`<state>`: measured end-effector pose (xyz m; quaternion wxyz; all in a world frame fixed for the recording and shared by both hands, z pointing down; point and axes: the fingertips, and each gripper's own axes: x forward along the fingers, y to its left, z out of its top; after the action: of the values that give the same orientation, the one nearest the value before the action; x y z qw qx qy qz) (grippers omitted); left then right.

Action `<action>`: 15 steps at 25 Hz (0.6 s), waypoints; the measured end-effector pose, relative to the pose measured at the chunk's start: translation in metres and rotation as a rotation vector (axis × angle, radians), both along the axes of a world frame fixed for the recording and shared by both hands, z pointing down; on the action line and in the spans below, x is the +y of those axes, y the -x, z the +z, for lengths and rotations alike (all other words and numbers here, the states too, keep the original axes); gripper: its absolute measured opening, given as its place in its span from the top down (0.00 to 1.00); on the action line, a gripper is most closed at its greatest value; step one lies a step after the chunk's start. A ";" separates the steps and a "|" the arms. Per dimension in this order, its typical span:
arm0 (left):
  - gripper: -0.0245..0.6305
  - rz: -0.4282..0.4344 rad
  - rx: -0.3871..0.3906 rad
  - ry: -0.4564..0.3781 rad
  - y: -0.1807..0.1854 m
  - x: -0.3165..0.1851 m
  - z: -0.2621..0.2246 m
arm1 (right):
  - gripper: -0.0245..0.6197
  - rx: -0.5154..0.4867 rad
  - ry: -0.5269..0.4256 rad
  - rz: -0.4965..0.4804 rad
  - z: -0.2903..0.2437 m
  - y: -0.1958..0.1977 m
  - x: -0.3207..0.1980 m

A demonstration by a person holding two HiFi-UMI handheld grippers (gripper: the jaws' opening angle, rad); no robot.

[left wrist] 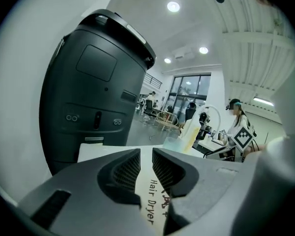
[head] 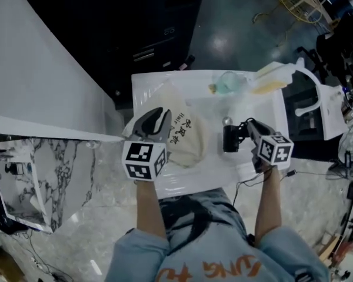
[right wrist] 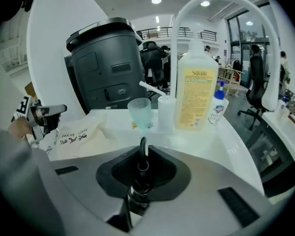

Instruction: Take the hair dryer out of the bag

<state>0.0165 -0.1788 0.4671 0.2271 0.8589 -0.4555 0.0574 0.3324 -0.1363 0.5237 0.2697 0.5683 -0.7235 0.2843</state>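
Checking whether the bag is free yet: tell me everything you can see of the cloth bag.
The cloth bag is cream, soft fabric, printed in black with brush characters and the words Hair Dryer. It lies slack and rumpled in the white basin, left of centre. The left gripper hangs over its left edge with jaws apart, not clamping it. Nothing else seems to touch it.

**A:** Left side?
**B:** The grey two-jaw left gripper (head: 159, 114) (left wrist: 146, 156) points toward one o'clock with the bare left forearm (head: 148, 207) behind it. Its jaws are apart (a narrow gap).
**A:** And the right?
**B:** The right gripper (head: 243, 130) (right wrist: 143, 154) aims at ten o'clock. Its jaws are clamped on the black hair dryer (head: 230, 138) (right wrist: 142, 176).
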 end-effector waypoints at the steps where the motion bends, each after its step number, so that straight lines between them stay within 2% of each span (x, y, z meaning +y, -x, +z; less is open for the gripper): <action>1: 0.85 0.007 0.000 0.014 -0.007 -0.001 0.004 | 0.91 0.015 0.019 -0.033 0.003 0.000 0.001; 3: 0.86 0.014 0.000 0.041 -0.018 0.000 0.011 | 0.91 0.057 0.051 -0.096 0.007 0.000 0.007; 5: 0.86 0.011 0.011 0.035 -0.027 -0.006 0.009 | 0.91 0.088 0.053 -0.116 0.008 -0.006 0.005; 11: 0.87 0.017 0.020 0.038 -0.052 -0.019 0.013 | 0.91 0.112 0.035 -0.038 0.023 -0.034 -0.001; 15: 0.88 0.025 0.005 0.026 -0.065 -0.029 0.010 | 0.91 0.120 0.035 -0.041 0.029 -0.037 -0.011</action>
<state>0.0818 -0.2080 0.4774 0.2389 0.8614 -0.4435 0.0641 0.3693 -0.1470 0.5526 0.3279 0.5647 -0.7126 0.2568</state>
